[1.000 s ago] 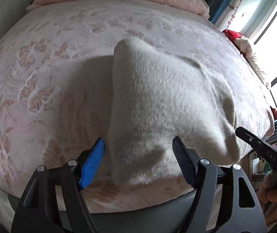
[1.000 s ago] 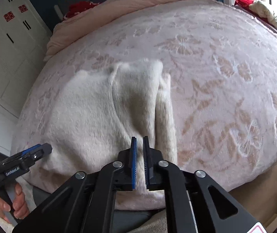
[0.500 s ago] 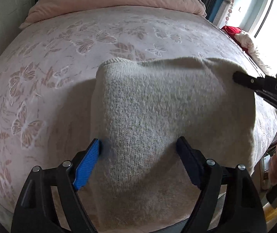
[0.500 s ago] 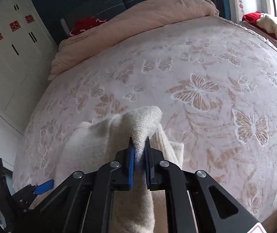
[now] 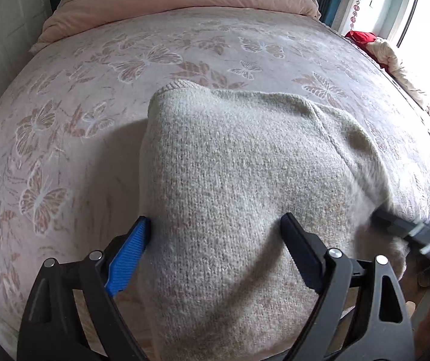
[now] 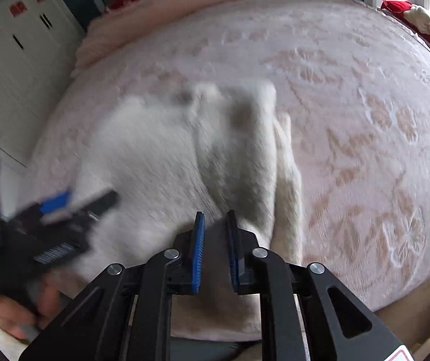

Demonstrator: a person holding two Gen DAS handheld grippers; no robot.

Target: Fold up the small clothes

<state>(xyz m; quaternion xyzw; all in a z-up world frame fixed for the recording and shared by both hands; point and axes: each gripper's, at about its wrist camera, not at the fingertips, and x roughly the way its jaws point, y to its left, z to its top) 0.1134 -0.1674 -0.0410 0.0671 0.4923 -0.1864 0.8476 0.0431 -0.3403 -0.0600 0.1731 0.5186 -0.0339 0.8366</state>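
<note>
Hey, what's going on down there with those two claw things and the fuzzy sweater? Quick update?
Left gripper open, astride the cream sweater. Right gripper narrowly parted, grip unclear through blur. Sweater on the butterfly bedspread. Nothing blocking.

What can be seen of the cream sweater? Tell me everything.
The sweater is a cream, fuzzy knit with a visible stitch texture and a ribbed edge at its far corner. It lies on the pink butterfly-patterned bedspread, partly folded, with a raised fold running along one side in the right wrist view. The left gripper straddles it with fingers spread wide. The right gripper, slightly parted, sits at its near edge; blur hides whether it grips cloth.
</note>
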